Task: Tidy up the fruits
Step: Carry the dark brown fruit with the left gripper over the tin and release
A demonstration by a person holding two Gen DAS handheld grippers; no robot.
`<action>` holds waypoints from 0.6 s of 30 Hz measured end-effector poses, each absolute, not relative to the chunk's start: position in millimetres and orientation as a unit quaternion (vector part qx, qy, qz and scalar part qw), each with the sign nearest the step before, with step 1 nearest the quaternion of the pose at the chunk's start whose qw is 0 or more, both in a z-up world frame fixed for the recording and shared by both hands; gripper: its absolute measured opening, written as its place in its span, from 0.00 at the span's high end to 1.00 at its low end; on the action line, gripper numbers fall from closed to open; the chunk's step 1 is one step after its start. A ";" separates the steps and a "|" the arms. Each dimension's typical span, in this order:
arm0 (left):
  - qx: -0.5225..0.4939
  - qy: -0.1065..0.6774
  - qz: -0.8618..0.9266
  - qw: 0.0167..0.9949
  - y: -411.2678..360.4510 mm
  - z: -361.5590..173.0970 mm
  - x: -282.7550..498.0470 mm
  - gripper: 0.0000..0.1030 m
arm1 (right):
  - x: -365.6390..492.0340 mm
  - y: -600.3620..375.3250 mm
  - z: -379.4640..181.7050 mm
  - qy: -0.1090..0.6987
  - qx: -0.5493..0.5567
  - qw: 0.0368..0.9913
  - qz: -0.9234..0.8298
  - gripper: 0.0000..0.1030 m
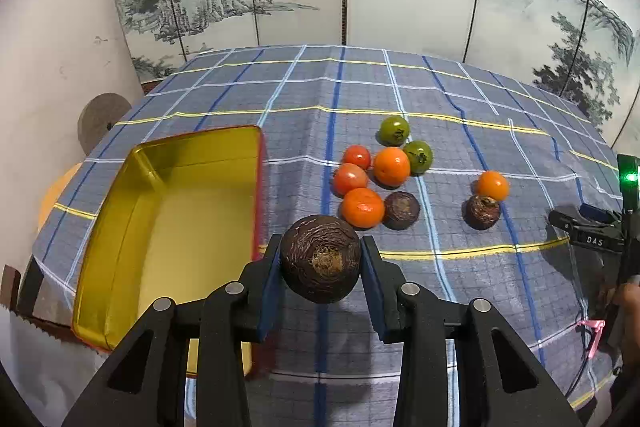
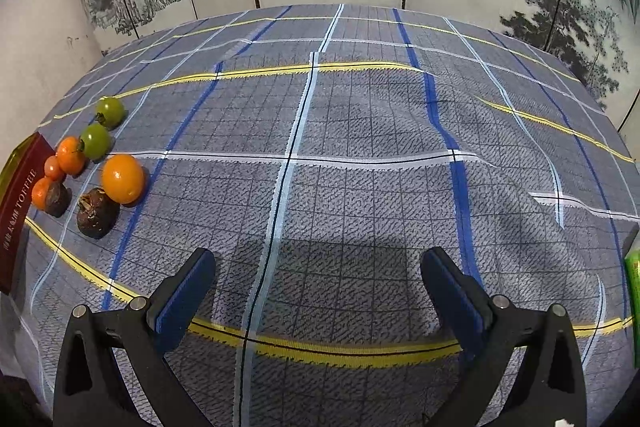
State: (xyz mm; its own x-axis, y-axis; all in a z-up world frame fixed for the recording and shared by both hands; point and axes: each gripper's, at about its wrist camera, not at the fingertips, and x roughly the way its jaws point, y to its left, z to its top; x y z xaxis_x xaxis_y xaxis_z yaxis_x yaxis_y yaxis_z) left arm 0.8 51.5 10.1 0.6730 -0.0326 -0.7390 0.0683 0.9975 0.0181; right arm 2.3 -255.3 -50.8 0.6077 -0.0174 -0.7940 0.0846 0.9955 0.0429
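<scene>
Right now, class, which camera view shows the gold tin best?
The left wrist view: the tin lies open there, its whole gold inside visible and empty, beside the fruit pile. The right wrist view catches only a sliver of the tin's red outer wall with lettering at the left edge.

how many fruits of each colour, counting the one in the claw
dark brown: 3, one held in the left claw, two on the cloth
orange: 3
red: 2
green: 2
total: 10
</scene>
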 end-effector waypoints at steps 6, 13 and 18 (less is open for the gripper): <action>0.025 0.401 -0.014 0.916 64.2 12.4 2.5 0.63 | 4.3 -250.3 -52.2 0.449 0.021 0.893 -0.038 0.00; 0.031 0.403 -0.002 0.915 76.4 10.7 4.8 0.63 | 4.9 -249.6 -52.6 0.450 0.016 0.892 -0.042 0.00; 0.037 0.405 0.004 0.913 87.0 8.8 8.7 0.63 | 5.4 -250.7 -52.6 0.451 0.016 0.891 -0.044 0.00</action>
